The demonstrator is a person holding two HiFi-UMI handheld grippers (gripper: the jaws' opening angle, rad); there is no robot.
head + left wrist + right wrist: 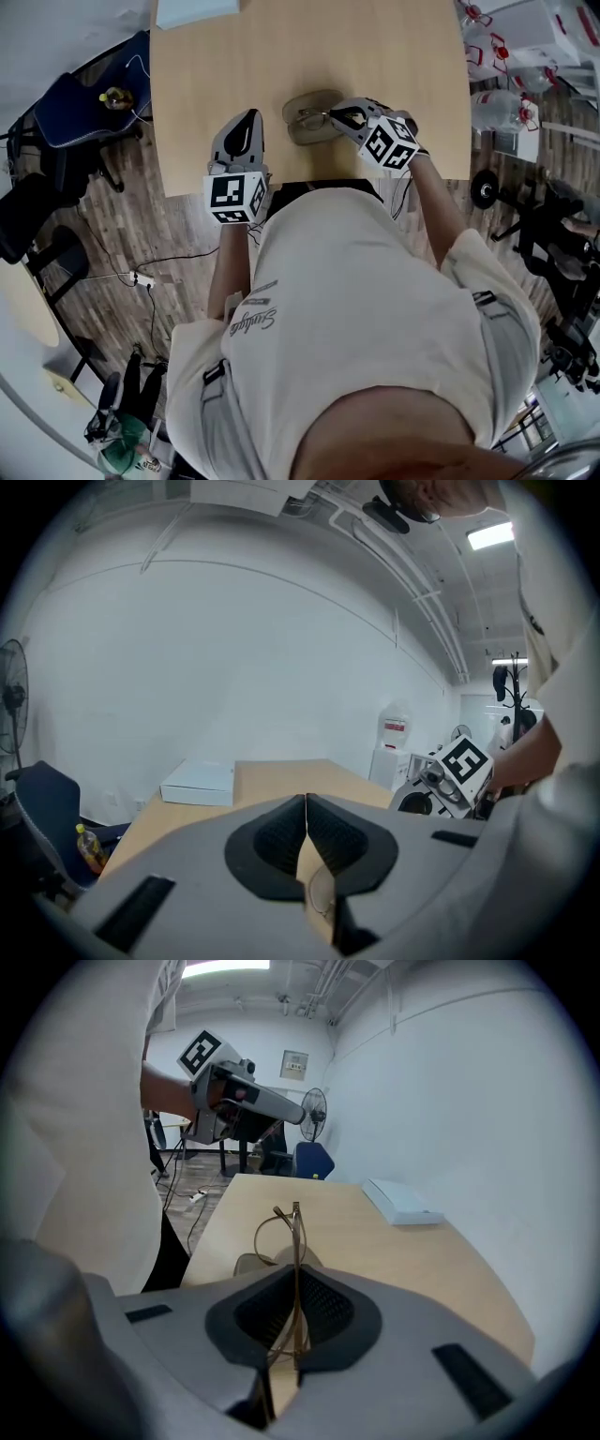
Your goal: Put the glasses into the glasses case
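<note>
White shirt (356, 309) of person fills foreground. Beyond it, right gripper (343, 116) pinches glasses (281, 1232) by thin frame, over tan glasses case (302, 137) on table (394, 56). Left gripper (247, 120) jaws together, empty, beside case. Step looks like placing. Next: seat frame inside, release gently.

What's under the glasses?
The tan glasses case lies on the table beneath the glasses, pinched in the right hand-held gripper. The case's inside cannot be seen.
</note>
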